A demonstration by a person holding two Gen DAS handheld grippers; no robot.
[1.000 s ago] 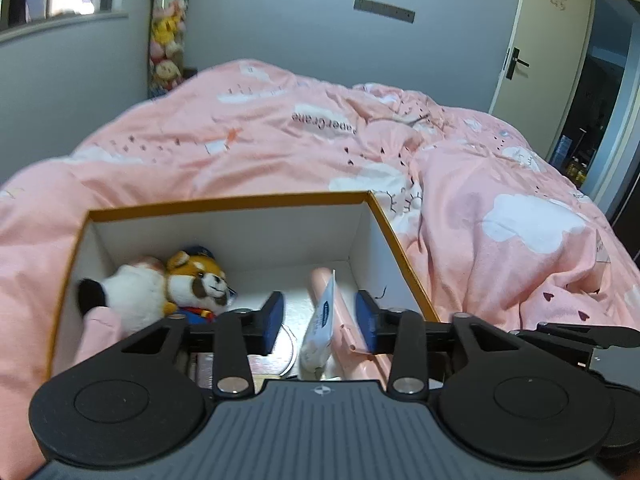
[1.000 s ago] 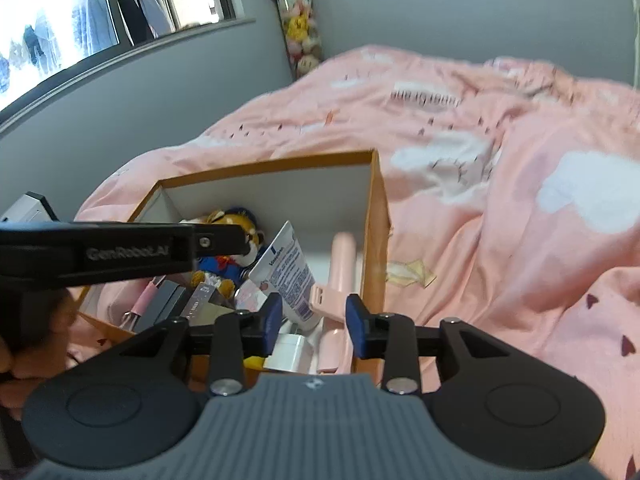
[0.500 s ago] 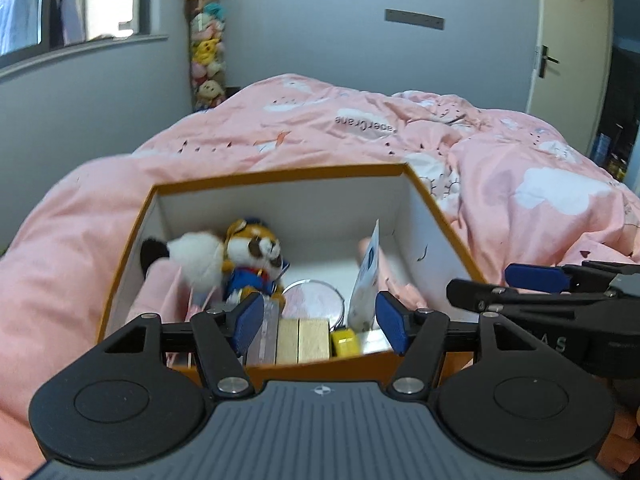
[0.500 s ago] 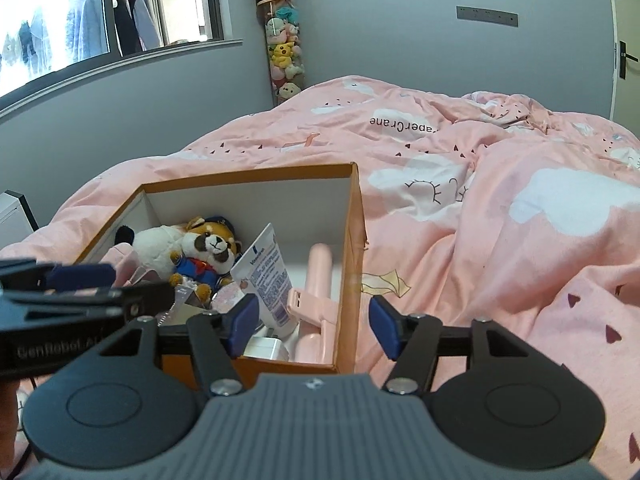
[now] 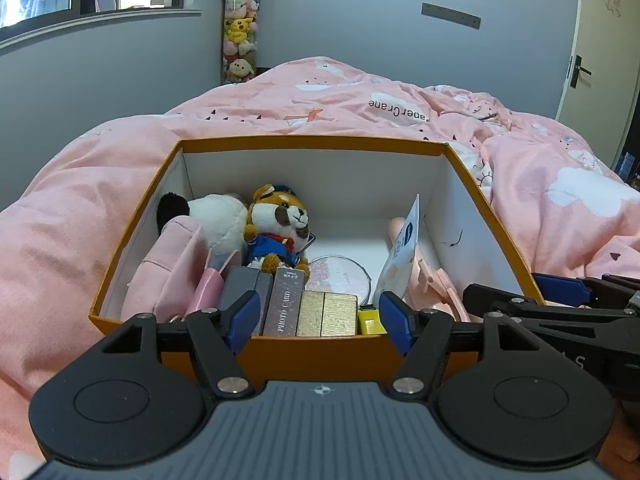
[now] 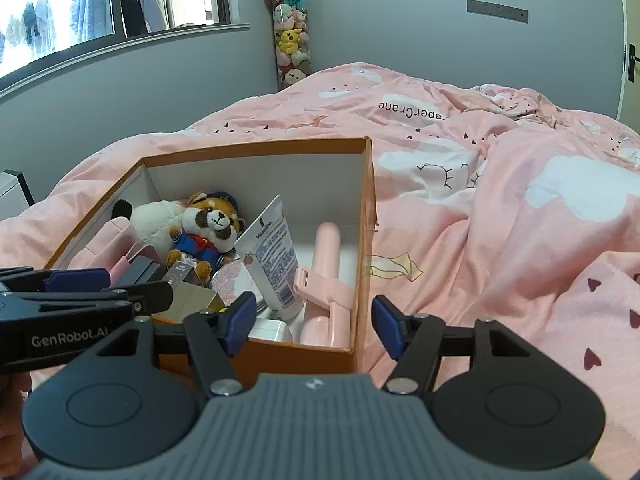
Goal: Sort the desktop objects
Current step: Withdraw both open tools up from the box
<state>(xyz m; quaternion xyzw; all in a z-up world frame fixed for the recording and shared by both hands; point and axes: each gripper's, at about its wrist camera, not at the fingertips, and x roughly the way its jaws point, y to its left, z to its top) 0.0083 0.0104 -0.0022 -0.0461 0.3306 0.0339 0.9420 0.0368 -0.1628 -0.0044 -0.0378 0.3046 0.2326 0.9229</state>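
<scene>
An orange box (image 5: pixel 312 142) with white inner walls sits on the pink duvet. Inside lie a plush fox in a blue suit (image 5: pixel 280 224), a white plush, a pink pouch (image 5: pixel 168 268), a photo card case (image 5: pixel 286 306), gold blocks (image 5: pixel 328 314), a round compact and a white tube (image 6: pixel 272 252) leaning on a pink device (image 6: pixel 328 264). My left gripper (image 5: pixel 319 318) hovers at the box's near wall, jaws opening, gripping nothing. At the near right corner of the box (image 6: pixel 256 148), my right gripper (image 6: pixel 313 323) has its jaws opening too, with nothing gripped.
Rumpled pink duvet (image 6: pixel 500 208) surrounds the box on every side. A tall clear column of plush toys (image 5: pixel 240 40) stands by the grey wall, under a window at the left. A door (image 5: pixel 600 60) is at the far right.
Both pairs of jaws have spread wider. The left gripper has drawn back from over the box's contents to its near wall. The right view has shifted a little.
</scene>
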